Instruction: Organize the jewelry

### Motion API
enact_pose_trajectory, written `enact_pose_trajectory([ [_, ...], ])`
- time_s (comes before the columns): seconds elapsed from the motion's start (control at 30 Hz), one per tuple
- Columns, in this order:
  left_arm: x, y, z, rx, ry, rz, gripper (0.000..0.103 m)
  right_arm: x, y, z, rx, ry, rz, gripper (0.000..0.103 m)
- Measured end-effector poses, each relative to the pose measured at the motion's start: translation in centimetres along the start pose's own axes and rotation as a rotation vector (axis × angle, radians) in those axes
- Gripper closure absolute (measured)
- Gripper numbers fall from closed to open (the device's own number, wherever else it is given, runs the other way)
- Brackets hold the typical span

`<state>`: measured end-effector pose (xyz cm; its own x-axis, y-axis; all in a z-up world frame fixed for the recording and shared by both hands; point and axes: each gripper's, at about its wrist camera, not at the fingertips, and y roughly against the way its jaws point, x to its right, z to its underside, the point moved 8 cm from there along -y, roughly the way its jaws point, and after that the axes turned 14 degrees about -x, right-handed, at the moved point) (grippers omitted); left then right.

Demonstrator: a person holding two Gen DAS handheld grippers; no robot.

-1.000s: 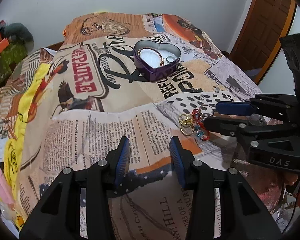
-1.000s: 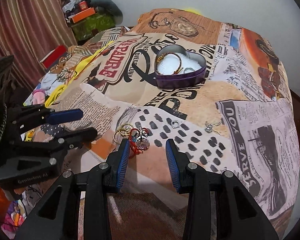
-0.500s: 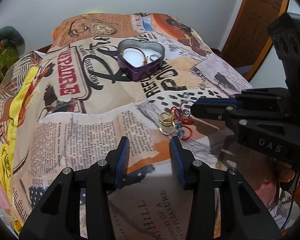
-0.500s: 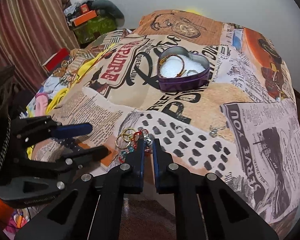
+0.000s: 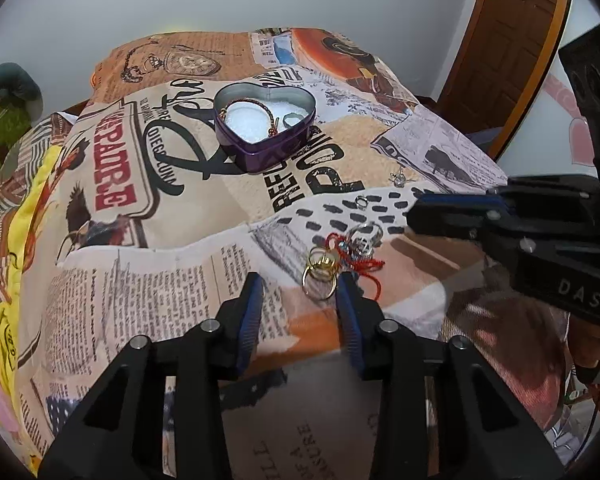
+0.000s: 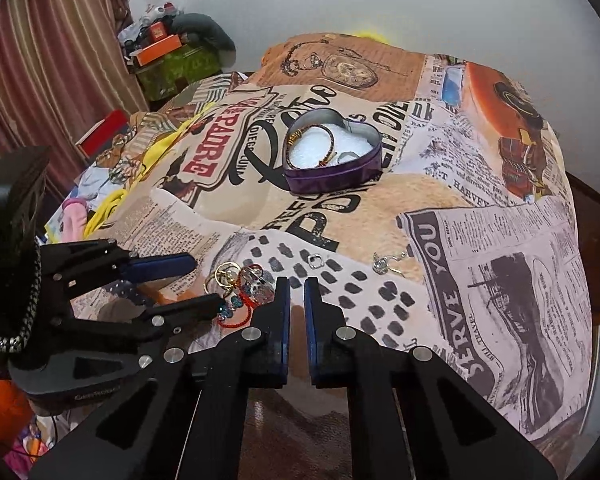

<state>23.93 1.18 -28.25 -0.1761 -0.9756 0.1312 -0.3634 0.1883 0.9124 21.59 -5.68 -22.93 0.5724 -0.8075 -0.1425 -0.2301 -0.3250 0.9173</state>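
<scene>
A purple heart-shaped tin [image 5: 265,128] [image 6: 332,156] stands open on the printed cloth, with a bracelet [image 5: 260,114] and a ring inside on white padding. A tangle of gold rings [image 5: 320,272] [image 6: 224,276], a red cord [image 5: 360,264] and silver charms [image 6: 256,284] lies near the front. My left gripper [image 5: 298,284] is open, its right finger beside the gold rings. My right gripper [image 6: 296,292] is shut, empty, just right of the tangle. A small ring [image 5: 362,202] [image 6: 315,261] and a silver earring [image 5: 398,178] [image 6: 384,264] lie apart on the cloth.
The newspaper-print cloth [image 5: 140,240] covers a raised surface that drops off at the sides. A brown door [image 5: 508,40] is at the right. Striped curtains [image 6: 52,60] and cluttered boxes [image 6: 164,52] are at the left.
My right gripper closed from wide open to shut beside the tangle, holding nothing. My left gripper moved right and forward toward the gold rings.
</scene>
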Motion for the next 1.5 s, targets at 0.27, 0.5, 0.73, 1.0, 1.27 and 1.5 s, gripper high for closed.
enact_pose_trajectory([
  [0.27, 0.6, -0.3, -0.6, 0.033, -0.045, -0.049, 0.090, 0.4, -0.4, 0.5, -0.025, -0.011, -0.041, 0.079],
  [0.5, 0.1, -0.1, -0.9, 0.037, -0.037, -0.035, 0.099, -0.1, -0.5, 0.5, -0.027, 0.004, -0.042, 0.077],
  [0.73, -0.6, 0.2, -0.5, 0.024, -0.026, -0.043, 0.099, -1.2, -1.2, -0.2, -0.039, 0.047, -0.034, 0.077],
  [1.0, -1.6, 0.5, 0.1, 0.006, -0.004, -0.019, 0.095, -2.7, -2.5, -1.0, -0.071, 0.120, -0.002, 0.082],
  [1.27, -1.5, 0.2, -0.3, 0.003, -0.002, -0.004, 0.076, -2.5, -1.9, -1.1, -0.036, 0.111, -0.001, 0.091],
  [1.5, -0.8, -0.8, -1.7, -0.003, -0.017, 0.004, 0.068, -0.8, -0.5, -1.3, 0.004, 0.049, -0.007, 0.091],
])
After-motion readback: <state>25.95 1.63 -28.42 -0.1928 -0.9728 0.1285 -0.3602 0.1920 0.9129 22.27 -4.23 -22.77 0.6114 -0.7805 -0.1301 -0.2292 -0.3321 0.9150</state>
